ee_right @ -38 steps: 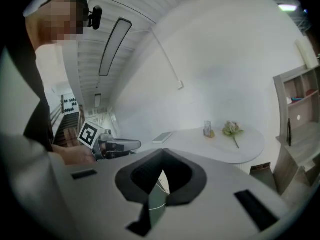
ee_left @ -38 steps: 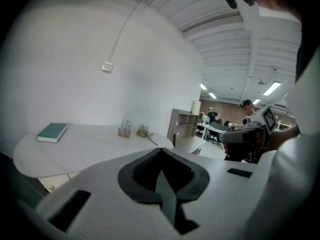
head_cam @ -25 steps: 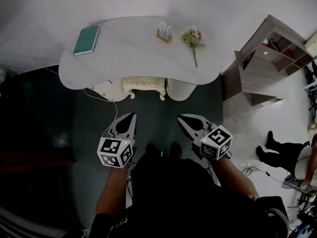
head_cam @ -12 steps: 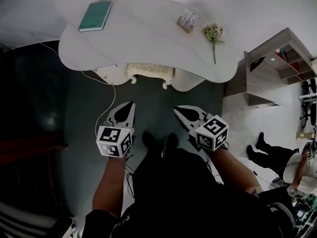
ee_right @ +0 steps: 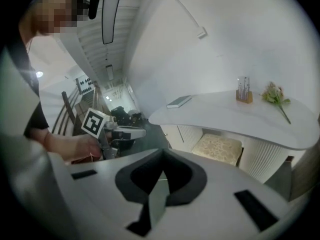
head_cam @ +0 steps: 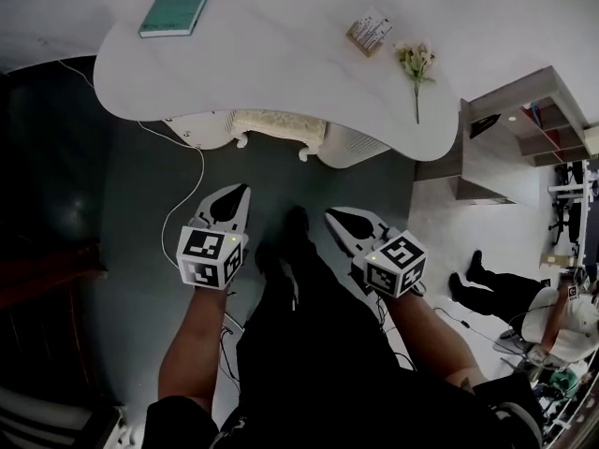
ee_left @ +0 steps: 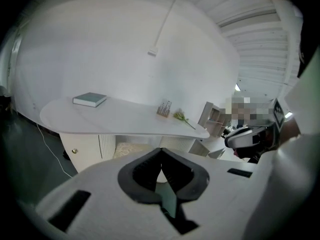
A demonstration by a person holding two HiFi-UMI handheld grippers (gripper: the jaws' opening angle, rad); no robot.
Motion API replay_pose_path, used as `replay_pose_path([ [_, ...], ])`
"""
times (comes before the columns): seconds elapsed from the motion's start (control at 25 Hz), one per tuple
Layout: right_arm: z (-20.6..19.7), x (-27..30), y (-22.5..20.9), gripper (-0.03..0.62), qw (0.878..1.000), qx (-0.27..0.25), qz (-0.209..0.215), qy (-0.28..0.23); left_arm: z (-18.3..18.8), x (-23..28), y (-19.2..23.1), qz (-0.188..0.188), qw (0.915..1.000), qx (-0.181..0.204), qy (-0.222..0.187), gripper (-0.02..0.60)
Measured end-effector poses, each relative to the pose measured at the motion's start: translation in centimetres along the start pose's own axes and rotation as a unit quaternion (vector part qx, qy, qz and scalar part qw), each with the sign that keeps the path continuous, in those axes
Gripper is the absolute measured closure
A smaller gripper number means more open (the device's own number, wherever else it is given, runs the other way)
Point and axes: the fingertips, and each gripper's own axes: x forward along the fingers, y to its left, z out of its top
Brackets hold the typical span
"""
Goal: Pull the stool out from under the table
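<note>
Approach is judged the step in hand, stool (head_cam: 278, 127) being tucked under the far table (head_cam: 271, 54). Left gripper (head_cam: 241, 189) and right gripper (head_cam: 330, 216), both closed on nothing, must be opened there.

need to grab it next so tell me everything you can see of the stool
The stool has a cream patterned cushion seat on a white carved frame with short curved legs. It stands upright on the dark floor, tucked under the white table between its two ribbed bases. Only its front edge shows from above. Nothing else touches it.
</note>
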Motion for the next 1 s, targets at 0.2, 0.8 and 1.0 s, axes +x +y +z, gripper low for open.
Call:
replay_pose_path([
  [0.2,-1.1,3.5,-5.1,0.591,1.000,0.004,-0.007,-0.001,-2.1,3.5,2.6,0.018,0.9997,-0.007,0.014,0.572],
  [0.8,-7.7,14.7,-18.3,0.591,0.999,0.000,-0.033,-0.007,-9.4,14.6,11.4,0.049,0.9978,-0.015,0.042,0.572],
  [1.0,-10.2,17.4,-21.0,0.589,0.999,-0.003,-0.033,0.006,-11.6,17.8,13.4,0.047,0.9981,0.001,0.039,0.571],
])
